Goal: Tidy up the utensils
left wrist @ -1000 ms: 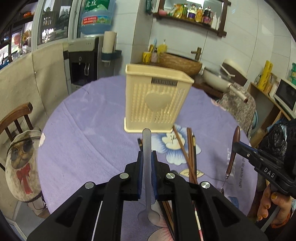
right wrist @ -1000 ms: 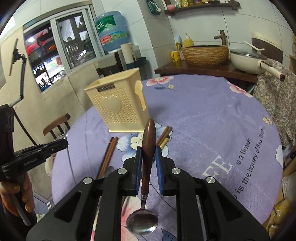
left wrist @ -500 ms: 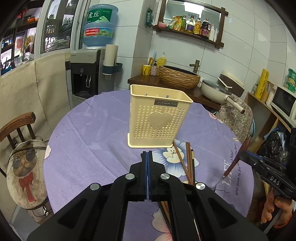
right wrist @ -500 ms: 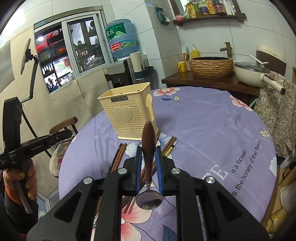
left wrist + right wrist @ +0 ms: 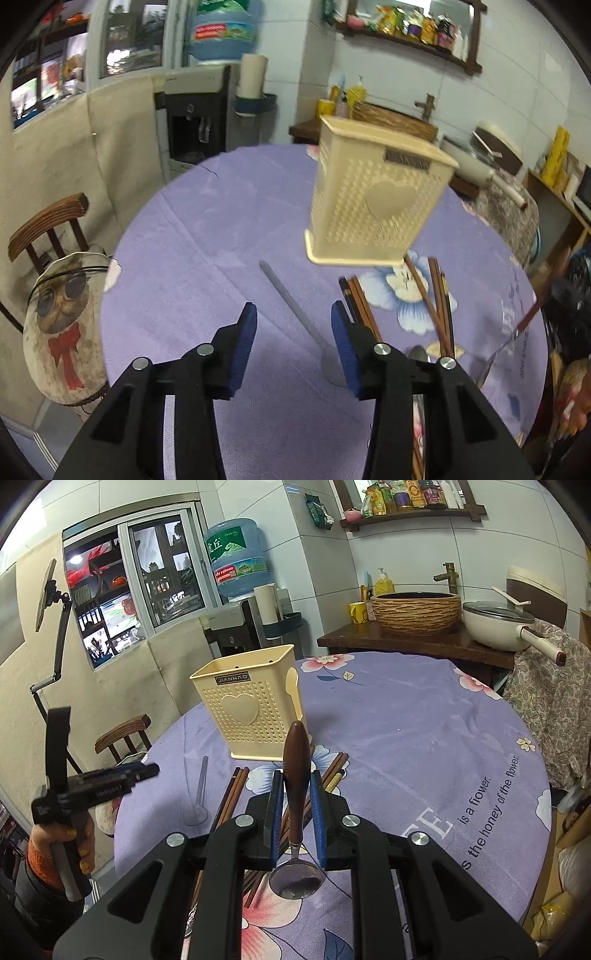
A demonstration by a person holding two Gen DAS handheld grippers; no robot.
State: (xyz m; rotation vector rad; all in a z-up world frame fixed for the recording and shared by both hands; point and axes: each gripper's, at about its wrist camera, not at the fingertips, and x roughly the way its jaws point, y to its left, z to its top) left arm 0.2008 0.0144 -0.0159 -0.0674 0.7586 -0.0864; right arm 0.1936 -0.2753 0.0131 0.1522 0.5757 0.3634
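A cream perforated utensil holder (image 5: 373, 206) with a heart stands on the purple tablecloth; it also shows in the right wrist view (image 5: 251, 705). My left gripper (image 5: 293, 328) is open and empty above a translucent grey spoon (image 5: 291, 310) lying on the cloth, which also shows in the right wrist view (image 5: 199, 794). My right gripper (image 5: 296, 812) is shut on a brown-handled metal spoon (image 5: 295, 768), handle pointing up toward the holder. Brown chopsticks (image 5: 436, 295) lie in front of the holder, also visible in the right wrist view (image 5: 229, 801).
The round table (image 5: 424, 738) has its edge close on the left. A wooden chair (image 5: 48, 225) with an owl cushion stands left of it. A counter with a basket sink (image 5: 417, 613) and a pan (image 5: 498, 624) is behind.
My left gripper has opened and the grey spoon it held now lies flat on the cloth. My right gripper has pulled back slightly, still holding the brown-handled spoon.
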